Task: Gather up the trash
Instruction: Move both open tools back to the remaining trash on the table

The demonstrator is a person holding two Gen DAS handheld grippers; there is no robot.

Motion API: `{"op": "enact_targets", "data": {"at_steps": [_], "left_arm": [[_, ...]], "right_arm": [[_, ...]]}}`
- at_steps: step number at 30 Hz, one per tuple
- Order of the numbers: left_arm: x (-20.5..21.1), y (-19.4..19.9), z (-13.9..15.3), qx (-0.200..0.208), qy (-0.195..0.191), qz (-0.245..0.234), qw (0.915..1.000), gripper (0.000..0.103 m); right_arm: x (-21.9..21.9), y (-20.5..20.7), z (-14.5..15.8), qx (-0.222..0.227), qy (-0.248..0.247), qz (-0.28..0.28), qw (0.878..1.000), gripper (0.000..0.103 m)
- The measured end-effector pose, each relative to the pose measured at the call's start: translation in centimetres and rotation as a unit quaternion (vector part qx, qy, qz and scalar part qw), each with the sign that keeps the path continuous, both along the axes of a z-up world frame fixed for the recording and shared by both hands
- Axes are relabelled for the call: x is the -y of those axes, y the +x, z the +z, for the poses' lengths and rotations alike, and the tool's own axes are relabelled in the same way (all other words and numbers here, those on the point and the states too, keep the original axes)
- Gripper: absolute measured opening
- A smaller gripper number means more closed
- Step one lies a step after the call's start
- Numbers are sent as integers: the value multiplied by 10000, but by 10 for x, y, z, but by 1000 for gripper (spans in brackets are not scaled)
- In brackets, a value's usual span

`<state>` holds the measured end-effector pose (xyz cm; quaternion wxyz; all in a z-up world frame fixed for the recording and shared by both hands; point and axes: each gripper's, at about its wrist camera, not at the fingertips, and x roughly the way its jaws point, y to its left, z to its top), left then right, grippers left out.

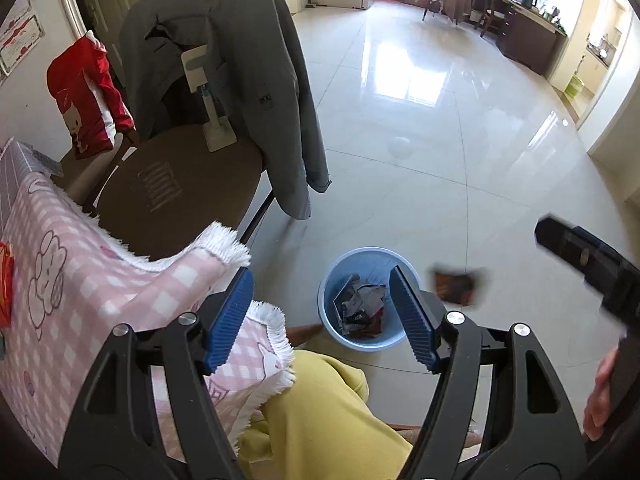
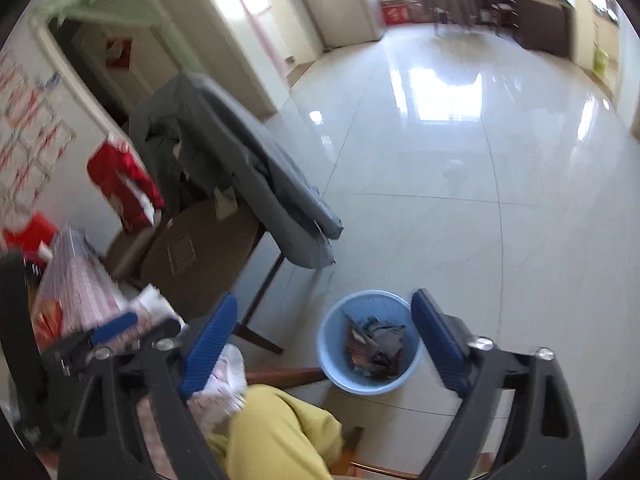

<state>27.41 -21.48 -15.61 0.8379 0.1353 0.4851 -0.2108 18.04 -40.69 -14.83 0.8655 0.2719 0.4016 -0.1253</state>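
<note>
A round light-blue plastic waste bin (image 1: 367,300) is seen on the glossy tiled floor (image 1: 460,168), holding crumpled wrappers and paper scraps (image 1: 362,306); a blurred dark-red snack wrapper (image 1: 458,287) is seen in mid-air just right of the bin's rim; the left gripper (image 1: 322,316) is spread wide and empty; the right gripper (image 2: 324,352) is likewise spread with nothing between its blue ribbed pads (image 2: 208,344), above the bin.

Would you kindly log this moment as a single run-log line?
left claw: open, empty | right claw: open, empty | wrapper: blurred, midair beside bin | blue bin: on floor, holds trash
</note>
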Motion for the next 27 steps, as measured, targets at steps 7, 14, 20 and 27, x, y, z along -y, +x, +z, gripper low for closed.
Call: {"op": "enact_targets", "data": {"at_steps": [7,14,20,27], "left_arm": [[-9,-2,6,45,-86,31,9999,70],[-19,-3,16,93,-236,89,9996,70],[-37,-5,30,198,-375,212,9989,71],[-68,-7,49,338,-572,435,9968,72]], "right_arm": [[-12,4,5,-82,-255,279,9993,88],[-16,5,11,-180,-418,295,9985,88],[-21,4,22,-136,-528,299,9981,88],[-44,14,38,-51,-674,492,9965,88]]}}
